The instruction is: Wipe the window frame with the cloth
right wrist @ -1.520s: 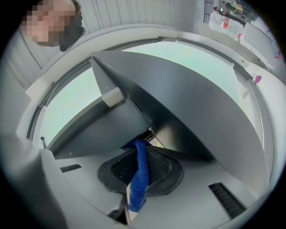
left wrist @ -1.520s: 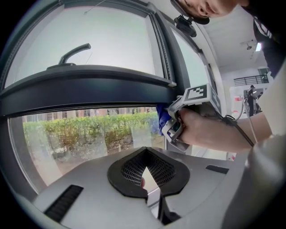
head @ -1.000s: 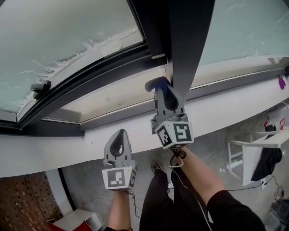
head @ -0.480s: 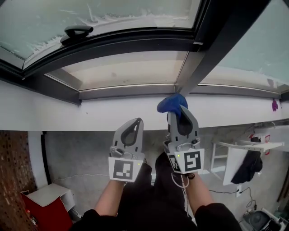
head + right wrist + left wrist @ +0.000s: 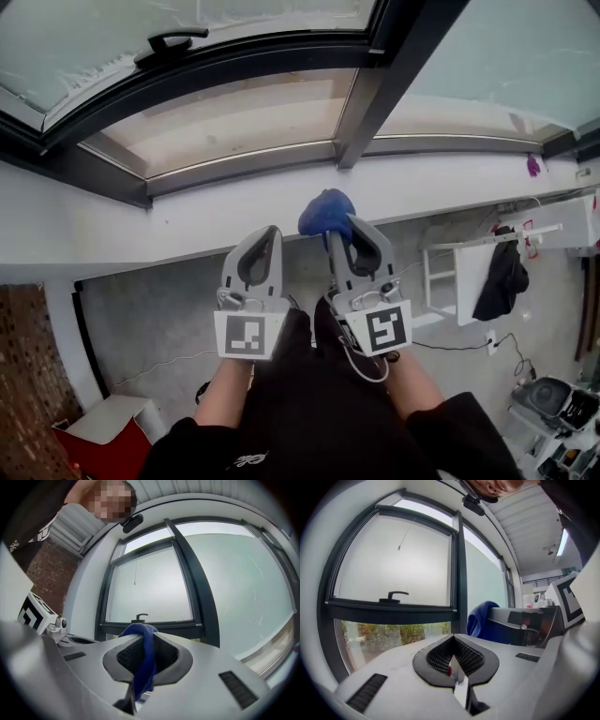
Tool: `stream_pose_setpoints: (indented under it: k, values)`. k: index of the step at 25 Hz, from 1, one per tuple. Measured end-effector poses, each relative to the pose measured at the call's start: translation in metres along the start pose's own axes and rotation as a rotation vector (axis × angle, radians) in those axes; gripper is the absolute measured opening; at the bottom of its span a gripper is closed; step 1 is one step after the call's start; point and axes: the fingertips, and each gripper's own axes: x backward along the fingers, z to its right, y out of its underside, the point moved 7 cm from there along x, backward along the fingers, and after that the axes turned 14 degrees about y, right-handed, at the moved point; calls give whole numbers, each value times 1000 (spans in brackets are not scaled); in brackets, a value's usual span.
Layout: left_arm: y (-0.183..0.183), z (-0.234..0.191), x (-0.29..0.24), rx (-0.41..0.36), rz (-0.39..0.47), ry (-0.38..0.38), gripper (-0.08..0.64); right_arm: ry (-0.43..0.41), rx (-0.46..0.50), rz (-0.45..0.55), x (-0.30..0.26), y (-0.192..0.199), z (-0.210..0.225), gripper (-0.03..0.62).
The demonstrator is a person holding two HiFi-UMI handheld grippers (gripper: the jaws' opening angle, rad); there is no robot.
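Blue cloth [image 5: 326, 214] is pinched between the jaws of the right gripper [image 5: 343, 231]. In the right gripper view it runs as a folded strip through the closed jaws and makes a small bunch over their tips. The cloth now hangs over the near edge of the white sill [image 5: 169, 225], in front of the place where the dark upright bar [image 5: 375, 84] of the window frame [image 5: 234, 159] meets the lower rail. It does not touch the frame. One second ago the same bunch was pressed against the foot of this bar. Half a second ago it was already back over the sill, and now it is lower again, close to the person's body. So the contact with the frame is broken, and I judge that one stroke is finished or that the hand is only moving to a new place. The pictures do not show how much of the frame is already wiped. The left gripper [image 5: 266, 234] is just beside the right one, with its jaws closed together and nothing between them. Further out, at the far left corner of the frame, the black window handle [image 5: 173, 39] sits on the upper sash.
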Motion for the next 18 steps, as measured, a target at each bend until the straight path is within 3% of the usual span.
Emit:
stream_pose_setpoints:
  k: [5, 9, 11, 14, 18]
  values:
    - [-19, 23, 16, -13, 40, 21, 5, -9, 14, 29, 36, -25, -5, 23]
    - [-20, 47, 8, -109, 11, 66, 5, -33, 37, 35, 55, -29, 9, 23]
    - [-16, 62, 2, -116, 4, 75, 5, -52, 22, 26, 64, -28, 22, 23]
    - [-14, 86, -13, -76, 4, 50, 5, -99, 10, 30, 71, -28, 46, 23]
    - [-22, 116, -36, -61, 2, -48, 5, -187, -50, 15, 70, -28, 89, 23]
